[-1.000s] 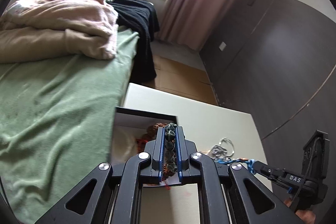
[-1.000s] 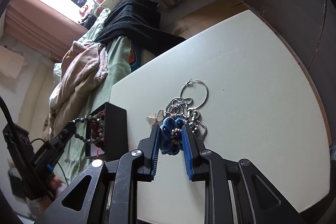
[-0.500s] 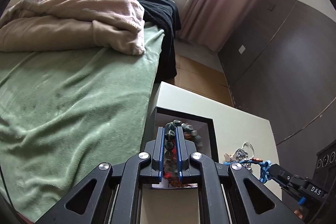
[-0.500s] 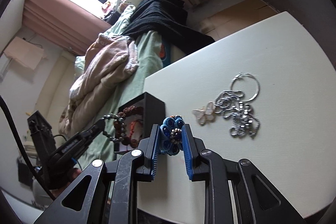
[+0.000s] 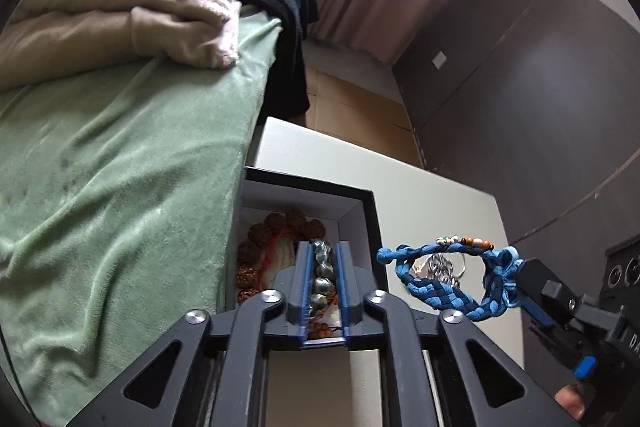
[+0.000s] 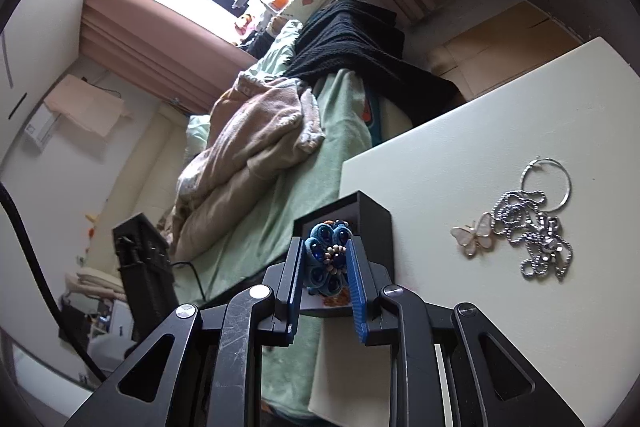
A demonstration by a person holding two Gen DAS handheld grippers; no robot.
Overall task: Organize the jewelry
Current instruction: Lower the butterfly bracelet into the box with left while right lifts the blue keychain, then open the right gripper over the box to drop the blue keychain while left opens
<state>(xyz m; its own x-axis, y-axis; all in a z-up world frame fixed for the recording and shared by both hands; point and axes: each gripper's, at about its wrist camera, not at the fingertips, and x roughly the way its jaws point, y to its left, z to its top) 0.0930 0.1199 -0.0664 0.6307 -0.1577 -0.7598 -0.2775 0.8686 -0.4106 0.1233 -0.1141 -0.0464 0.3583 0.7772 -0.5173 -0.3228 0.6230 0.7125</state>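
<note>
Black open box (image 5: 362, 211) with pale lining at the table's (image 5: 436, 203) bed-side edge, brown and grey-green bead strings (image 5: 322, 269) lying inside, blue braided bracelet (image 5: 444, 297) pinched in my right claw (image 6: 326, 259) beside the box, silver chain (image 6: 536, 239), hoop and butterfly pendant (image 6: 474, 233) lying on the table.

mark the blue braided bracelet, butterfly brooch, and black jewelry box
blue braided bracelet (image 5: 444, 293), left wrist view, lower braided band.
butterfly brooch (image 6: 472, 235), right wrist view, centre between the wings.
black jewelry box (image 5: 372, 227), left wrist view, right rim.
</note>
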